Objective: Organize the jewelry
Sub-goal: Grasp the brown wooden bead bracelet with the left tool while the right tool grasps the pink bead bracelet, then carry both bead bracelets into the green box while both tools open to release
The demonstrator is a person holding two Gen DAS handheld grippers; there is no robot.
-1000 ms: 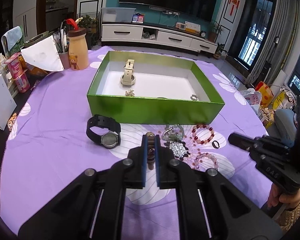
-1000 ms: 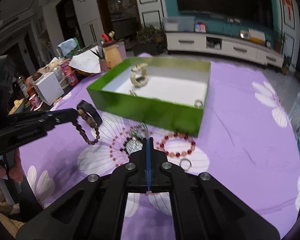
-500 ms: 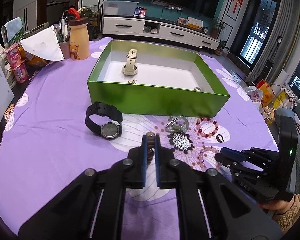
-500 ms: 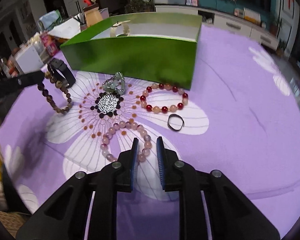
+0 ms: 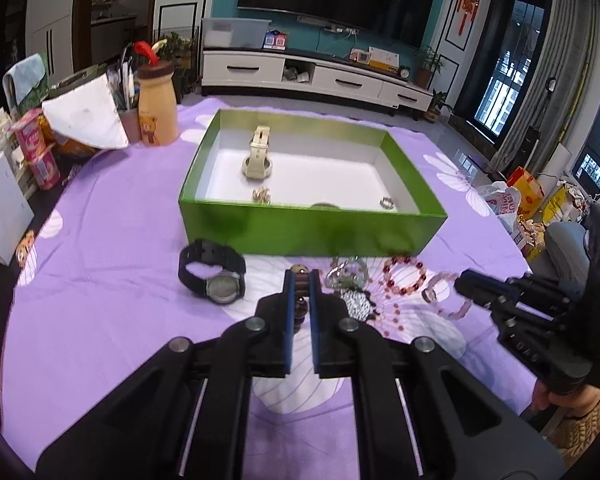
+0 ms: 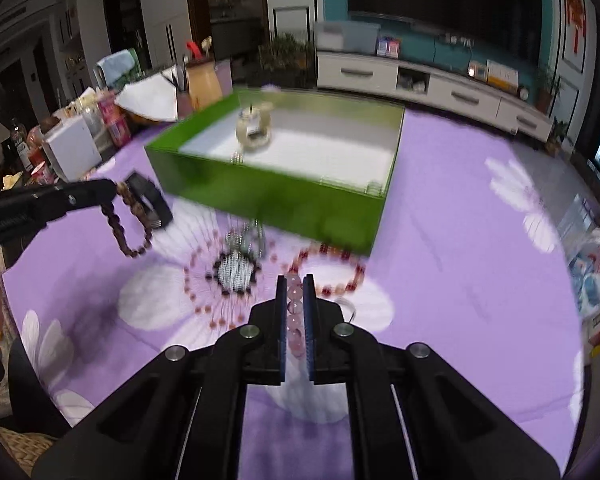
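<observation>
My left gripper is shut on a brown bead bracelet, which hangs in a loop above the purple cloth. My right gripper has its jaws closing tight on a pink bead bracelet, with beads pinched between the pads. In the left wrist view that bracelet dangles from the right gripper. Behind both stands the open green box, holding a cream watch, a small chain and a ring. A black watch, a red bead bracelet and a black-and-white beaded piece lie in front of the box.
A bear-print bottle, a pen cup, crumpled paper, pink cans and a white box crowd the table's left side. A person's hand holds the right gripper at the right edge. A silver-green trinket lies by the box front.
The right gripper dropped to the pink bracelet with jaws apart, closed on it and rose with it. The left gripper stayed in place, still holding the brown bracelet.
</observation>
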